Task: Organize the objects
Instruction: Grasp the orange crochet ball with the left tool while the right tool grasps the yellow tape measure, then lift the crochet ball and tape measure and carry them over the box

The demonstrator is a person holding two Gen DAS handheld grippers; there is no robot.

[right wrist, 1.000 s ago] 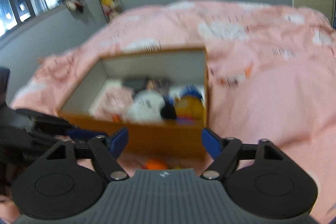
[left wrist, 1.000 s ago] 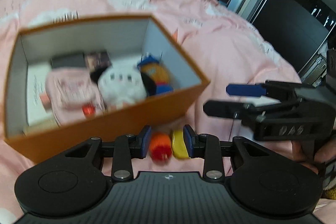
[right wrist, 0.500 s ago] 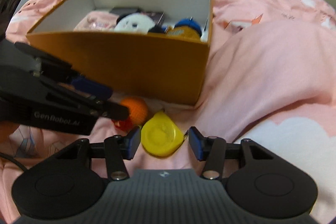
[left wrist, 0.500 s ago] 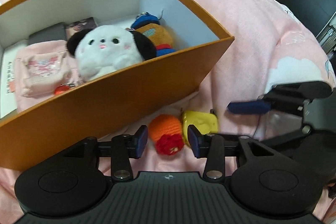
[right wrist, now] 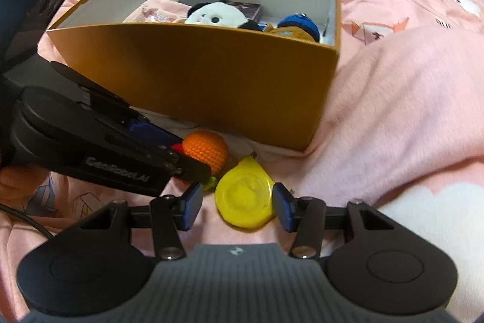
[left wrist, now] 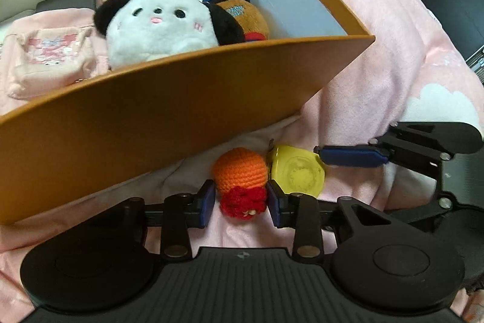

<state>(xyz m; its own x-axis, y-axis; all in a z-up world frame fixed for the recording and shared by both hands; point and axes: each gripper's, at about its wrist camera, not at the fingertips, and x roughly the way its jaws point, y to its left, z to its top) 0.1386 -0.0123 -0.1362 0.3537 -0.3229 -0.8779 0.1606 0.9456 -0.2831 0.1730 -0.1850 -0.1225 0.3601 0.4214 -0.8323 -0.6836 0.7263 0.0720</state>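
An orange and red crocheted toy [left wrist: 240, 182] lies on the pink bedspread in front of the orange box [left wrist: 169, 123]. My left gripper [left wrist: 241, 203] has a pad on each side of it, close around it. It also shows in the right wrist view [right wrist: 207, 150]. A yellow round case [right wrist: 246, 199] lies beside the toy. My right gripper [right wrist: 237, 208] is open around the case, its right pad touching and its left pad apart. The case also shows in the left wrist view [left wrist: 298, 170], with the right gripper's blue pad [left wrist: 351, 156] next to it.
The box [right wrist: 211, 74] holds a white and black plush [left wrist: 160, 24], an orange and blue plush [left wrist: 242, 12], a pink pouch [left wrist: 50, 58] and dark flat items at the back. A raised fold of pink bedspread [right wrist: 408, 111] lies right of the box.
Both grippers have come down and forward to the two items in front of the box. The left jaws have narrowed onto the crocheted toy. The right jaws now straddle the yellow case.
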